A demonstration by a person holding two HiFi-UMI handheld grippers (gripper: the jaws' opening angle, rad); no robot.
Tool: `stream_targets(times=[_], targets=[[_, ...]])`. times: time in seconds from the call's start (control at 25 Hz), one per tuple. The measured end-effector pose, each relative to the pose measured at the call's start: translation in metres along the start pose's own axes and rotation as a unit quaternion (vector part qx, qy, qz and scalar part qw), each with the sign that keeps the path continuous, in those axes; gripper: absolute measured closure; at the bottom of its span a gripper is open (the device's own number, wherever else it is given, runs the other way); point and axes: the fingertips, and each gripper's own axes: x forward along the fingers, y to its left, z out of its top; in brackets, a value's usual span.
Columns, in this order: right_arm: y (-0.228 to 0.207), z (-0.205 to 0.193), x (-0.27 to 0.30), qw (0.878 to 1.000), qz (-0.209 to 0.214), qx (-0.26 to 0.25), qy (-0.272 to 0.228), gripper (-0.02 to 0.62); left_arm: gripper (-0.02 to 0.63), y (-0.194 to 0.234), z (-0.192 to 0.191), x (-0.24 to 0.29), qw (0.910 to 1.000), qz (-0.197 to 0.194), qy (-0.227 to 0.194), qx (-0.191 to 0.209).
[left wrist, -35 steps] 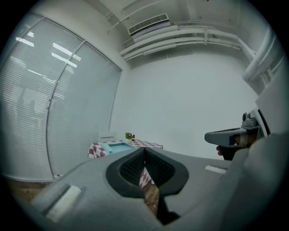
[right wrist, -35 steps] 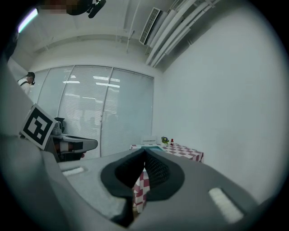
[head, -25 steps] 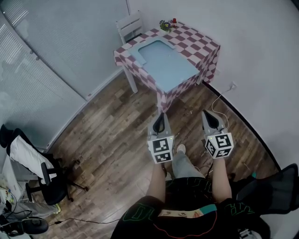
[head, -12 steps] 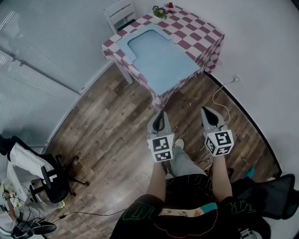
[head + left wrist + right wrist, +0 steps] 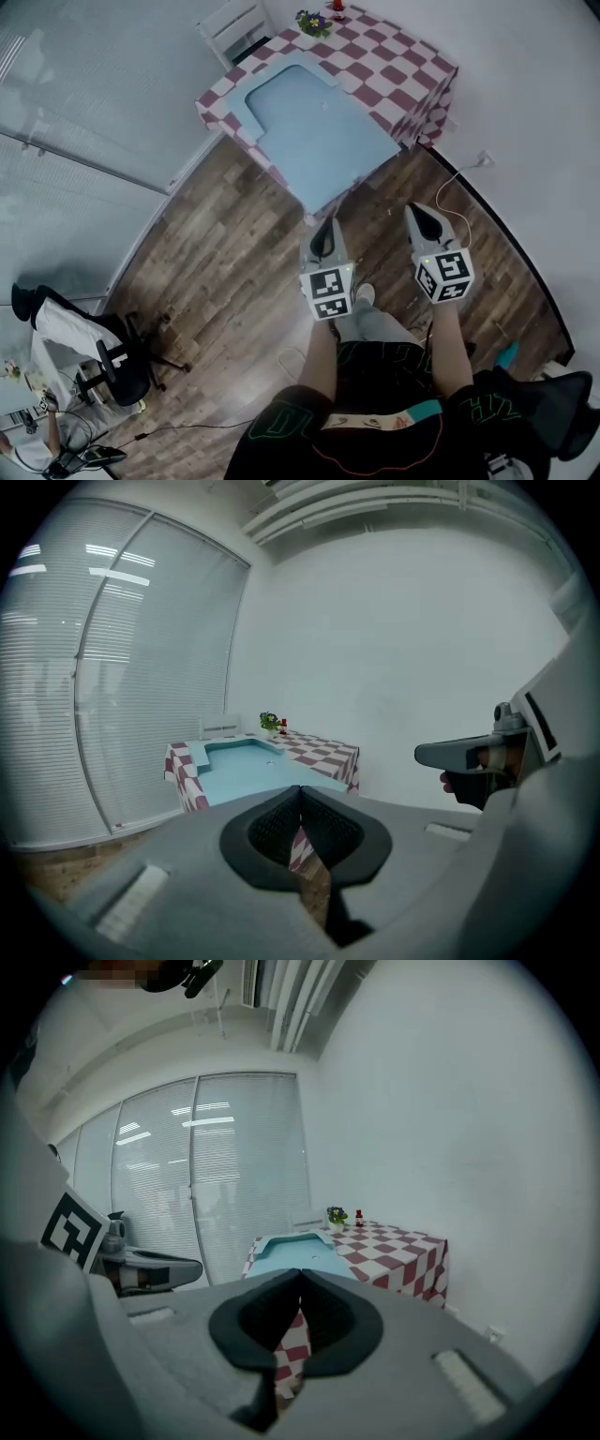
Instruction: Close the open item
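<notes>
A table with a red-and-white checked cloth (image 5: pixel 398 67) stands ahead by the wall, and a light-blue mat (image 5: pixel 314 122) covers its near part. A small flower pot (image 5: pixel 312 21) and a tiny red bottle (image 5: pixel 337 6) sit at its far edge. I cannot make out any open item. My left gripper (image 5: pixel 323 227) and right gripper (image 5: pixel 420 212) are held side by side over the wooden floor, short of the table. Both are shut with nothing between the jaws (image 5: pixel 300 795) (image 5: pixel 300 1279). Each gripper view shows the table (image 5: pixel 323 752) (image 5: pixel 398 1241) in the distance.
A white chair (image 5: pixel 234 23) stands behind the table. A glass wall with blinds (image 5: pixel 84 103) runs along the left, a white wall on the right with a socket and cable (image 5: pixel 483 159). An office chair with a white garment (image 5: pixel 108 361) is at the lower left.
The table has drawn nearer and shifted in the head view as the person steps forward. Both grippers stay shut and keep their place in front of the body.
</notes>
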Motion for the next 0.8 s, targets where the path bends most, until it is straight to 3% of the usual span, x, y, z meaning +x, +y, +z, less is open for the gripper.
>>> stream_targets(times=[0.36,0.8], targets=[[-0.019,0.036,0.034,0.999,0.026,0.004,-0.029,0.592,0.597,0.011,0.037,0.024,0.9992,0.028,-0.015,0.024],[-0.043,0.038,0.082,0.999,0.033,0.003,-0.012,0.592,0.597,0.024,0.034,0.076,0.9993,0.029,0.005,0.022]])
